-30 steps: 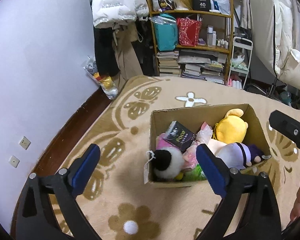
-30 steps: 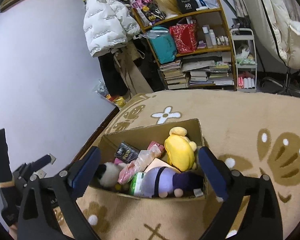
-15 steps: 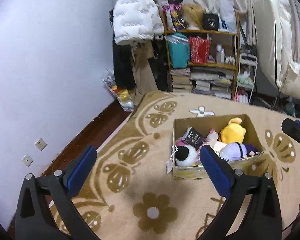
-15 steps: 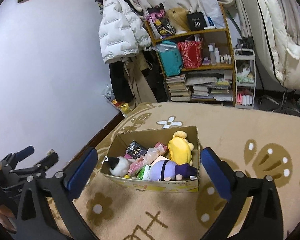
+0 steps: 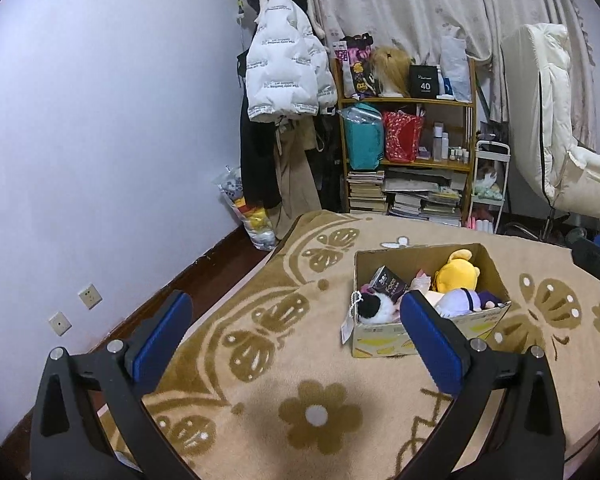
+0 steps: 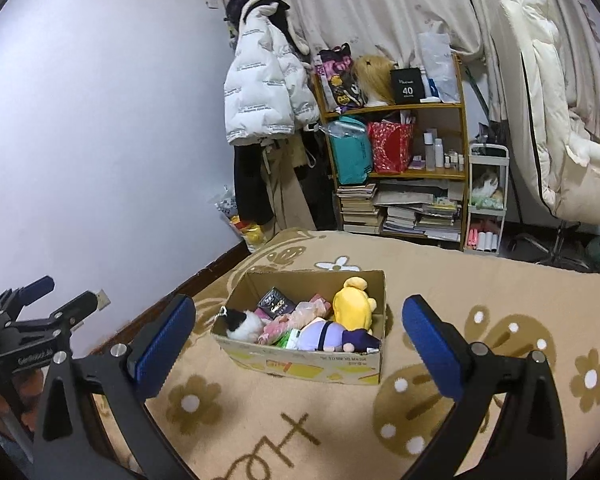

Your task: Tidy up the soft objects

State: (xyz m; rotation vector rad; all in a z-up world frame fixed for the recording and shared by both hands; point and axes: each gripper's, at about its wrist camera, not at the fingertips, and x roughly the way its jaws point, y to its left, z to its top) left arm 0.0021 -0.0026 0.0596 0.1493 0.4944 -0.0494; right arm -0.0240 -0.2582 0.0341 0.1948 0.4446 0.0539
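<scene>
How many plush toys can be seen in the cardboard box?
3. The black-and-white plush lies at the box's left end, the yellow plush leans on the far right wall, and the purple plush lies along the near right edge. Others may be buried.

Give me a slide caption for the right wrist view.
Open right tool hovers above a cardboard box of plush toys on a beige rug.

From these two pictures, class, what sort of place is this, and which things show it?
Most likely a lived-in bedroom or small living room at home: a patterned rug on the floor, a wooden shelf crammed with books and bags, and a white puffer jacket hanging by the wall.
</scene>
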